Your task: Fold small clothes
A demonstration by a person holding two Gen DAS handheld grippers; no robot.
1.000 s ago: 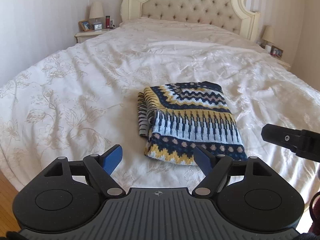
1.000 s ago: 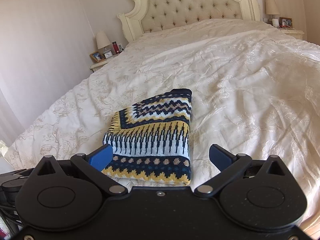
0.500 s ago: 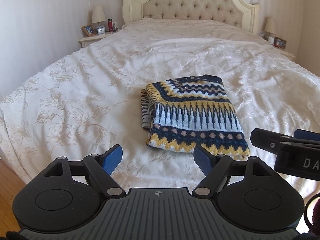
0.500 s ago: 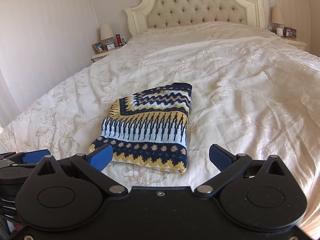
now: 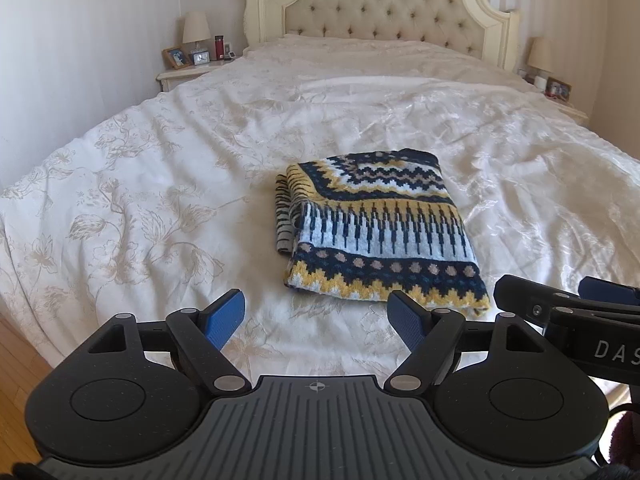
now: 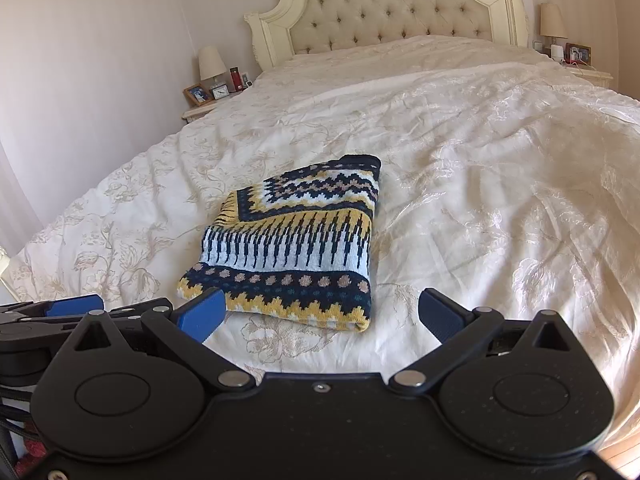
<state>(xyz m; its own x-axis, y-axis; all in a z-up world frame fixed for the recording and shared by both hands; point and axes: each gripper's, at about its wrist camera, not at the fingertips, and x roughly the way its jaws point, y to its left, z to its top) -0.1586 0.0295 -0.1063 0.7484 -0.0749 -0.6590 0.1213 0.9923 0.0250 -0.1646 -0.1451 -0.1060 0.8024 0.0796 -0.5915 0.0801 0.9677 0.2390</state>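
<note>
Both grippers stand with fingers spread wide and nothing between them: the left gripper [image 5: 318,312] and the right gripper [image 6: 320,314] hang side by side near the foot of the bed [image 5: 140,208]. Over the last second both have drawn back and risen, so the folded knit sweater [image 5: 380,232] now lies clear ahead of them, flat on the white bedspread, well apart from either. That retreat suggests the fold is finished. No containers are in view.

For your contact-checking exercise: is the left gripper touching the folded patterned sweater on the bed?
Apart. The left wrist view shows the left gripper open, with bare bedspread between its fingertips and the sweater.
</note>
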